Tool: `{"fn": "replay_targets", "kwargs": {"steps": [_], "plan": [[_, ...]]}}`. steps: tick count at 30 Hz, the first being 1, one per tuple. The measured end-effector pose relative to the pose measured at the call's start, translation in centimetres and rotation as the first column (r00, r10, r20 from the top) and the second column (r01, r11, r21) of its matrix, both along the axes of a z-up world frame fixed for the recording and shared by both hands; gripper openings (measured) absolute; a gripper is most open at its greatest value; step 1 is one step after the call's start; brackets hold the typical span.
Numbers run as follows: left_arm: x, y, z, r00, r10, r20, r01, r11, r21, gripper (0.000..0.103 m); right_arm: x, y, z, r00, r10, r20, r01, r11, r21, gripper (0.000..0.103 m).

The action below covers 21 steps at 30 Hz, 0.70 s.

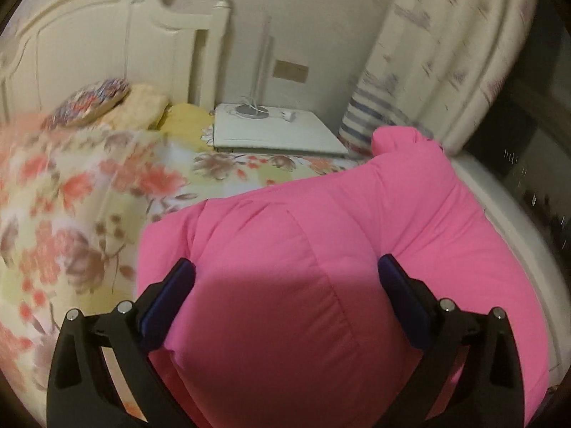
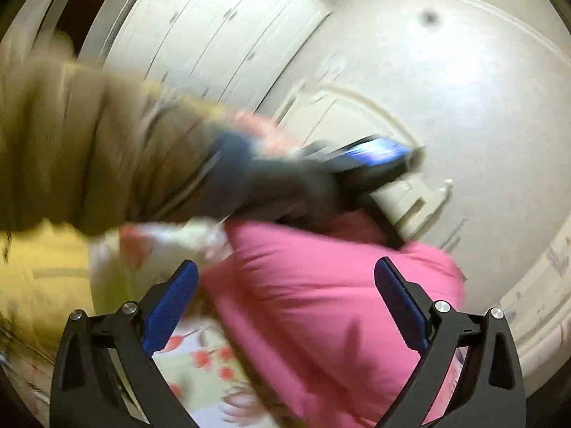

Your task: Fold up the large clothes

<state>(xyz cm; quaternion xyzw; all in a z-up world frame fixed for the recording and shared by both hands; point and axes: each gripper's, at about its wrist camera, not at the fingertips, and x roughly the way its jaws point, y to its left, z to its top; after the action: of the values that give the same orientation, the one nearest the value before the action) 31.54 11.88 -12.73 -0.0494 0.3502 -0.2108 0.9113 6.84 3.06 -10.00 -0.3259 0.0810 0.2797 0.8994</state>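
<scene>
Two grippers wide apart over a pink padded garment

Both views look down on the same pink padded garment (image 1: 321,249), lying bunched on a bed with a floral cover (image 1: 89,196).

From the left wrist, the left gripper (image 1: 285,285) has its jaws spread wide, the pink fabric filling the lower middle of the frame between the blue pads (image 1: 167,299) without being pinched. Only this view shows the cream headboard (image 1: 89,42) at upper left, the pillows (image 1: 107,103) below it, a white bedside table (image 1: 278,128) with a lamp base on it at centre, and a pale curtain (image 1: 446,53) at upper right.

From the right wrist, the right gripper (image 2: 285,292) is likewise open, nothing clamped, the garment (image 2: 321,303) beneath it. Only here does a person's olive quilted sleeve (image 2: 89,149) reach across from the left, blurred, carrying the other gripper (image 2: 357,164) above the pink fabric. White wardrobe doors (image 2: 221,35) fill the upper part of that frame.
</scene>
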Motion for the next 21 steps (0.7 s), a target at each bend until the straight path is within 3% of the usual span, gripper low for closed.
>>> {"fn": "replay_targets", "kwargs": {"steps": [3, 7, 8, 11, 14, 17, 18, 19, 20, 21], "plan": [[-0.4, 0.7, -0.3, 1.000, 0.006, 0.007, -0.005, 1.000, -0.027, 0.101, 2.7, -3.8, 4.1, 0.996, -0.084, 0.024, 0.081, 0.992, 0.098, 0.095], [-0.8, 0.1, -0.3, 1.000, 0.006, 0.030, -0.005, 1.000, -0.011, 0.101, 11.5, -9.8, 10.3, 0.982, -0.130, -0.134, 0.165, 0.942, 0.293, 0.093], [-1.0, 0.1, -0.4, 0.999, 0.007, 0.036, -0.006, 1.000, -0.010, 0.101, 14.3, -11.0, 11.6, 0.973, -0.136, -0.188, 0.194, 0.921, 0.337, 0.086], [-1.5, 0.2, -0.5, 0.999, 0.012, 0.047, -0.011, 1.000, -0.022, 0.101, 20.9, -12.1, 13.6, 0.942, -0.174, -0.287, 0.277, 0.885, 0.373, 0.077], [-1.5, 0.4, -0.8, 0.998, 0.012, 0.054, -0.010, 0.999, -0.034, 0.101, 25.3, -10.3, 12.2, 0.919, -0.190, -0.345, 0.295, 0.912, 0.284, 0.075], [-1.2, 0.6, -1.1, 0.999, 0.004, 0.044, -0.002, 0.999, -0.053, 0.101, 30.0, -7.8, 7.8, 0.871, -0.234, -0.432, 0.317, 0.939, 0.131, 0.075], [-1.2, 0.7, -1.1, 0.999, 0.003, 0.042, 0.000, 0.998, -0.058, 0.101, 32.0, -7.2, 5.1, 0.838, -0.261, -0.480, 0.324, 0.945, 0.052, 0.075], [-1.1, 0.8, -1.2, 0.999, 0.008, 0.038, -0.006, 0.998, -0.057, 0.101, 32.7, -7.0, 3.2, 0.824, -0.280, -0.492, 0.329, 0.944, 0.013, 0.079], [-0.8, 0.9, -1.4, 1.000, 0.015, 0.026, -0.013, 0.998, -0.055, 0.101, 33.6, -7.2, 1.5, 0.812, -0.278, -0.512, 0.330, 0.944, 0.011, 0.083], [-0.6, 1.0, -1.5, 1.000, 0.014, 0.018, -0.013, 0.998, -0.063, 0.101, 35.2, -8.5, 0.6, 0.765, -0.230, -0.602, 0.338, 0.938, 0.072, 0.085]]}}
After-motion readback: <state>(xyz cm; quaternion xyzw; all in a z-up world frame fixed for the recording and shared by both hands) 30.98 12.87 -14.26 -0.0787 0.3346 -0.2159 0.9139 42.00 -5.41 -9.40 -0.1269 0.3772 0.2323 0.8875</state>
